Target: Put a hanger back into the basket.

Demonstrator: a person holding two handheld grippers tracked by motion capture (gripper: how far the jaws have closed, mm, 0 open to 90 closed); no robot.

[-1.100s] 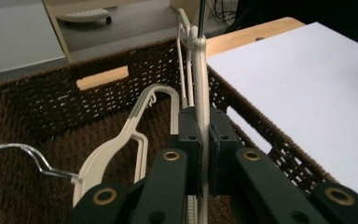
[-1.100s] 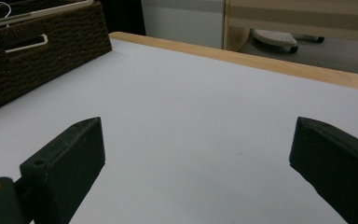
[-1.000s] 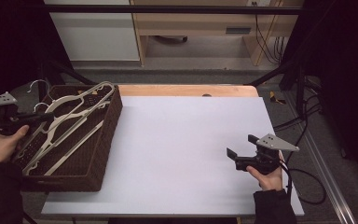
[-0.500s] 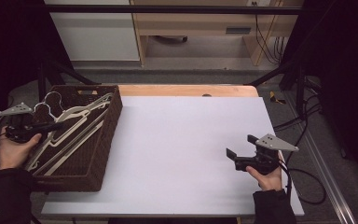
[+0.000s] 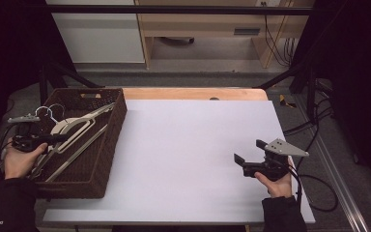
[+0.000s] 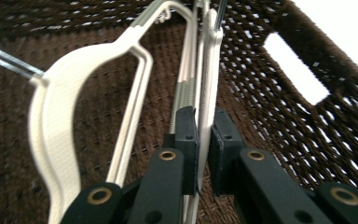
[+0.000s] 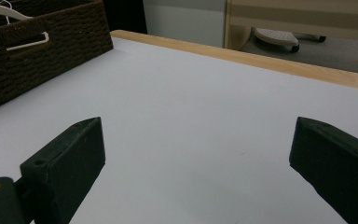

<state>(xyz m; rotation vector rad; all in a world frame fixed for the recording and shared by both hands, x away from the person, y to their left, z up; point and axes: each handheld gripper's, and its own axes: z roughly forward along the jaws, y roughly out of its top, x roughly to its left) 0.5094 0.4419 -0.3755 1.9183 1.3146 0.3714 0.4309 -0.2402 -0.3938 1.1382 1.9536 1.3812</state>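
In the left gripper view the pale hanger (image 6: pixel 56 140) runs off the bottom edge and its metal hook (image 6: pixel 4 58) off the left; the basket (image 6: pixel 279 112) overruns every edge; in the right gripper view the right gripper (image 7: pixel 200 172) loses its right jaw at the frame's corner.

A wooden cabinet (image 5: pixel 212 29) and trailing cables (image 5: pixel 275 36) stand on the floor beyond the white table (image 5: pixel 188 154).

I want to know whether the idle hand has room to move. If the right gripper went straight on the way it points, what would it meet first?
Probably nothing soon: the right gripper, jaws open, points left across the bare white table. Far along that line stands the brown basket, though how squarely it lies in the path is hard to judge.
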